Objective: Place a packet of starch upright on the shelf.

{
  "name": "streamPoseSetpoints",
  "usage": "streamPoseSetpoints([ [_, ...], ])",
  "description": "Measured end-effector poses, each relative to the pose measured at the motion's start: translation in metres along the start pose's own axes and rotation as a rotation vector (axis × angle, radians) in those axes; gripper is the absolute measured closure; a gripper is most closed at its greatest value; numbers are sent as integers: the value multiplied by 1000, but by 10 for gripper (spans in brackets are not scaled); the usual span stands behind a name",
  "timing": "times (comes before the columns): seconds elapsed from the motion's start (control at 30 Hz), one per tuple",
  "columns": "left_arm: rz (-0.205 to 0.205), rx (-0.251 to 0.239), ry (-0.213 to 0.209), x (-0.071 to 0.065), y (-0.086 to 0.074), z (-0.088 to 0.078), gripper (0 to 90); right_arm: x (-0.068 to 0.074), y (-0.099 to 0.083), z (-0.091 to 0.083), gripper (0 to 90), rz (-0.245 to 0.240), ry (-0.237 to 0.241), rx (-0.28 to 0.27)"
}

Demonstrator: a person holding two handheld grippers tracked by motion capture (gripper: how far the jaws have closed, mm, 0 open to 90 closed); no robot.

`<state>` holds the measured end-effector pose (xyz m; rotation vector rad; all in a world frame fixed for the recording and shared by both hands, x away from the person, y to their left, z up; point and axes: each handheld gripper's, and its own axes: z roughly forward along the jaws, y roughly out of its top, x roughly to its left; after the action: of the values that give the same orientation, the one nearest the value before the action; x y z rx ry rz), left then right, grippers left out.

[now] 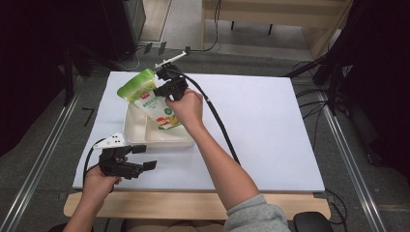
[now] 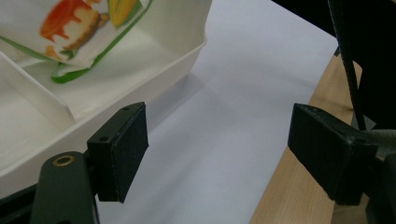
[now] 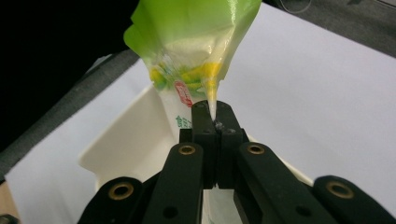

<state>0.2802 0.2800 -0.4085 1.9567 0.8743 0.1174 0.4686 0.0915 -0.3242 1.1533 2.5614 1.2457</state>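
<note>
Right gripper, upper centre of the high view, jaws clamped on the side edge of a green-and-white pouch held tilted above a white divided tray at centre left. Left gripper, lower left, jaws wide apart and gripping nothing, just beside the tray on the white table.

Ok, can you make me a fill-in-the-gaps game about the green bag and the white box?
1. The right gripper is pinching the ____ and white bag.
2. The bag hangs over the white ____, a tray with compartments.
3. The left gripper has its jaws ____, with nothing between them.
4. The tray sits on a white sheet covering a ____ table.

Missing words: green; tray; open; wooden
</note>
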Motion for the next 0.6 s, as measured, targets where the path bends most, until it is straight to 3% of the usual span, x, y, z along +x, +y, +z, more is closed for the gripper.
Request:
streamPoseSetpoints([
  [0.17, -3, 2, 0, 0, 0, 1, 209, -13, -10, -1, 900, 24, 18, -10],
  [0.33, 1, 5, -1, 0, 0, 1, 209, -18, -15, -4, 900, -3, 7, -9],
  [0.6, -3, 3, -2, 1, 0, 2, 210, -48, -31, -15, 900, 52, 10, -11],
])
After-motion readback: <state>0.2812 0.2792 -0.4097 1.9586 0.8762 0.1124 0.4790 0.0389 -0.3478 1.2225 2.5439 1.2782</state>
